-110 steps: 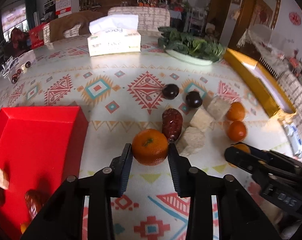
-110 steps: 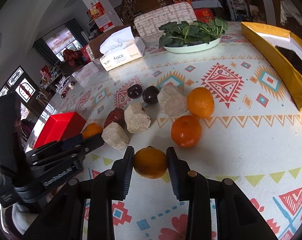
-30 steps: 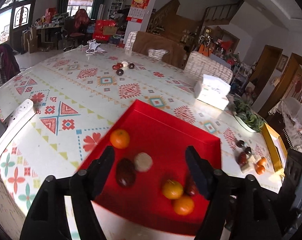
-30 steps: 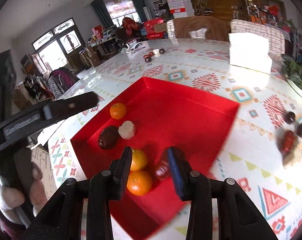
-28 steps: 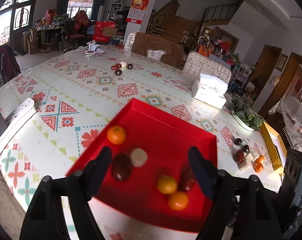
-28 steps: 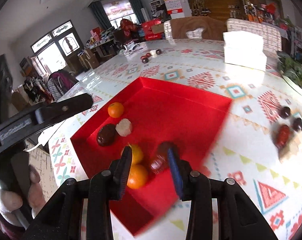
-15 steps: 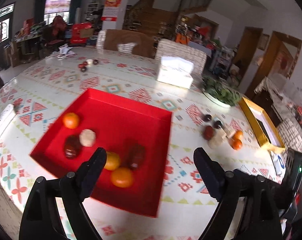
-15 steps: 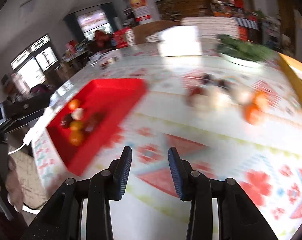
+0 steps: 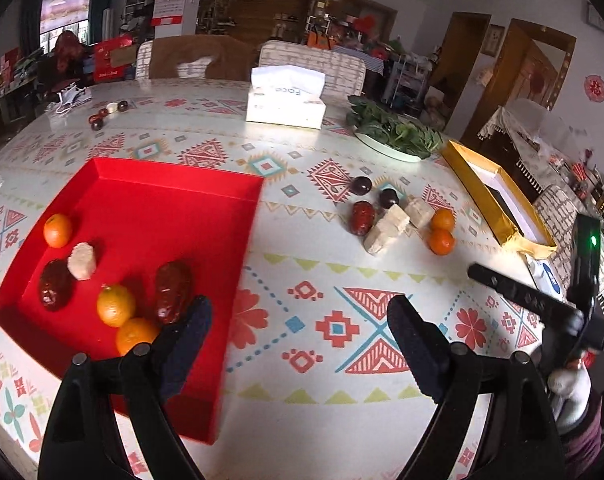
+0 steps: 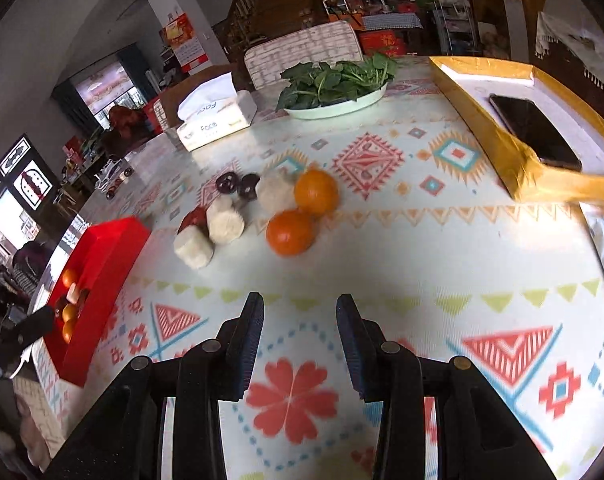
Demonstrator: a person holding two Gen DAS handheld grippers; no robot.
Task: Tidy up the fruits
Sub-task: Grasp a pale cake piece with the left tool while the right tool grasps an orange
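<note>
A: Where are the fruits?

B: Six pieces lie in the red tray (image 9: 174,200): three oranges, two dark red dates and a pale chunk. The rest sit in a loose group (image 9: 397,216) on the worktop (image 9: 302,272), well right of the tray: two oranges touching, pale chunks, a date, two dark plums.

A: And the hand-held grippers?

B: The left hand-held gripper (image 9: 298,340) is spread wide and empty, one finger over the tray's near corner. The right hand-held gripper (image 10: 300,336) is also parted, holding nothing, short of the nearest orange (image 10: 290,232).
</note>
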